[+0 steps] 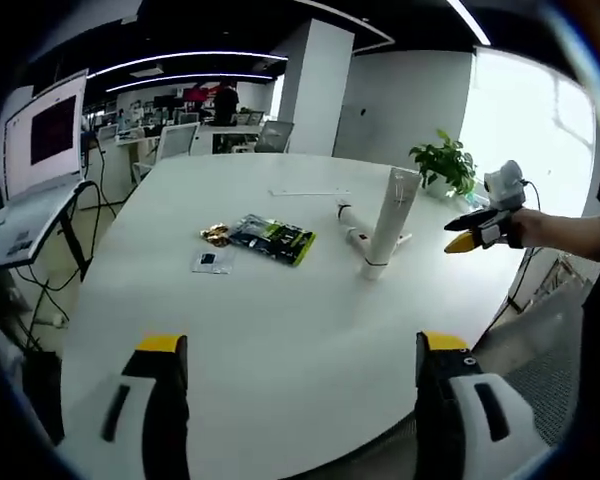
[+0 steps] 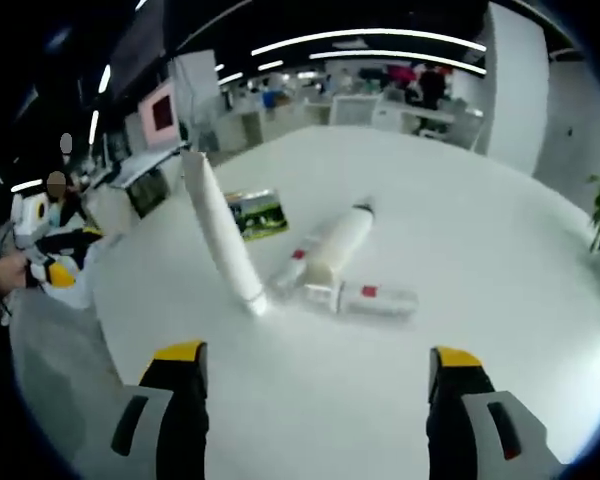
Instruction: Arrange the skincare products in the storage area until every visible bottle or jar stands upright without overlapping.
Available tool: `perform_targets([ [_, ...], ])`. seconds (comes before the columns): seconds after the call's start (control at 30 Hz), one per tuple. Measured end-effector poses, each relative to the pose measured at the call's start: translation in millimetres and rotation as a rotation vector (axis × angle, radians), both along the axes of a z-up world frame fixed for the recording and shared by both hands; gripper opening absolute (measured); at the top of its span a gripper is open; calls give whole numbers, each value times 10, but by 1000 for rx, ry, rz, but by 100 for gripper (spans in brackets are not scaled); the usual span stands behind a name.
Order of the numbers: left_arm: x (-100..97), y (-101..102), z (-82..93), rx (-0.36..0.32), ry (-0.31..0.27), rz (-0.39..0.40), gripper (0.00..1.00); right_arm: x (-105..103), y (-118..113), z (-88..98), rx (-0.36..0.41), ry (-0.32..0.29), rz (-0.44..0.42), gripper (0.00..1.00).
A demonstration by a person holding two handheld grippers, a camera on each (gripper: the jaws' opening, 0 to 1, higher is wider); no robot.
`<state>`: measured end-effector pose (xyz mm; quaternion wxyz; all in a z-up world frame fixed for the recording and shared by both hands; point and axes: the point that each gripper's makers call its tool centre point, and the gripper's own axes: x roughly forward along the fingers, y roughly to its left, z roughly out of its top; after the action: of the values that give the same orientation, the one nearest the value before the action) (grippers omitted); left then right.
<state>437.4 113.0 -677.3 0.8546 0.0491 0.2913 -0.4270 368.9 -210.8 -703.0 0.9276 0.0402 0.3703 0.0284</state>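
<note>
Both grippers' fingers point(image 1: 300, 370) point(image 2: 315, 385) spread, empty. Tall tube point(image 2: 223, 238) stood cap-down mid-frame; two bottles point(image 2: 332, 250) point(image 2: 375, 298) lay flat on bench point(image 2: 460, 220), awaiting uprighting.

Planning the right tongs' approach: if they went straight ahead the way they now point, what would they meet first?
Probably the small lying tube, with the bigger lying bottle just behind it. The right tongs are open over bare table. The upright tall tube stands left of that line. Depth is uncertain.
</note>
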Motion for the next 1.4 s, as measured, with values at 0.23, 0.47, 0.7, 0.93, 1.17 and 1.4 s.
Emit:
perform_targets([
  [0.23, 10, 13, -23, 5, 10, 8, 89, 331, -137, -9, -12, 8, -29, 82],
  [0.47, 38, 31, -34, -3, 21, 26, 89, 607, -225, -16, -1, 28, -76, 77],
  [0.7, 31, 22, -39, 0, 20, 18, 88, 716, -198, -72, -3, 95, -55, 75],
  [0.93, -1, -6, -54, -11, 41, 0, 86, 917, -290, -72, -19, 152, -63, 69],
  [1.17, -25, -29, -74, -2, 44, -19, 85, 1104, -402, -150, 27, 173, -115, 67],
  [1.4, -3, -31, -92, -9, 55, -7, 86, 1306, -413, -221, 30, 182, -129, 65],
])
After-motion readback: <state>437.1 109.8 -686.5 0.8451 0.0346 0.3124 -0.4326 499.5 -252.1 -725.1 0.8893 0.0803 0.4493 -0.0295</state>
